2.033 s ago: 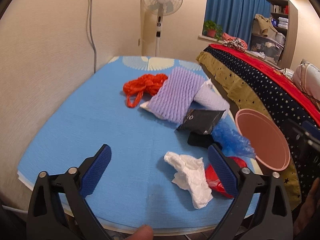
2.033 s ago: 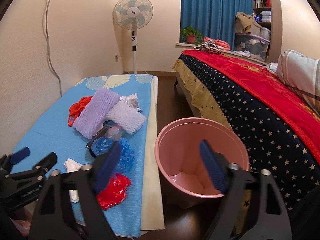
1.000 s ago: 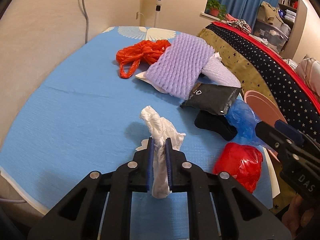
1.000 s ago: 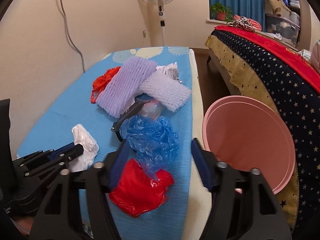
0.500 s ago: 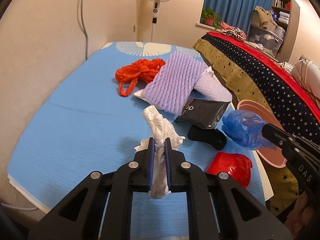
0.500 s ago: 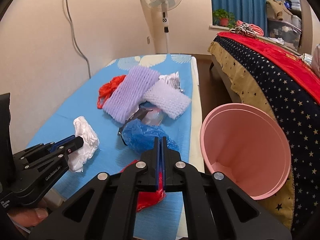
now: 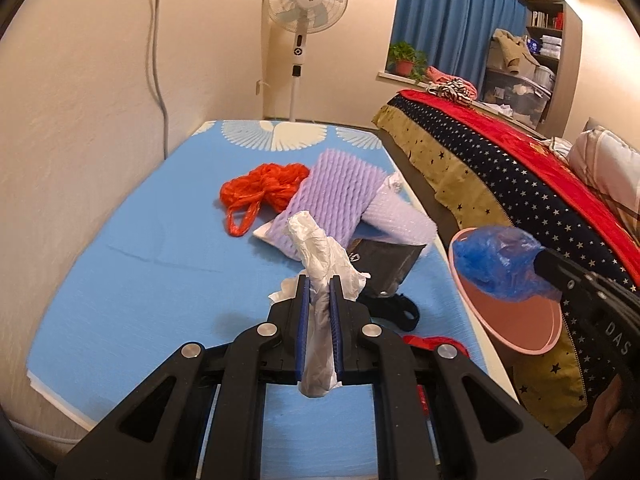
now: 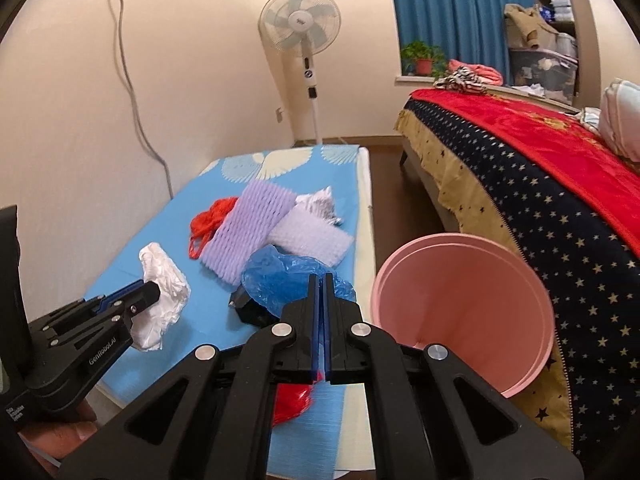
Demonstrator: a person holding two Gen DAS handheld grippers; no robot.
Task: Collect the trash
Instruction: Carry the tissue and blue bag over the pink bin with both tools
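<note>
My left gripper is shut on a crumpled white plastic bag and holds it above the blue mat. It also shows in the right wrist view. My right gripper is shut on a crumpled blue plastic bag, lifted off the mat. In the left wrist view the blue bag hangs over the rim of the pink bin. The pink bin stands beside the mat, tilted towards me.
On the mat lie an orange net bag, purple foam netting, a paler foam piece, a black pouch, a black item and a red bag. A bed is right; a fan behind.
Both grippers closed on their bags and lifted them off the mat. The blue bag has moved right, over the pink bin's rim. The white bag has risen higher.
</note>
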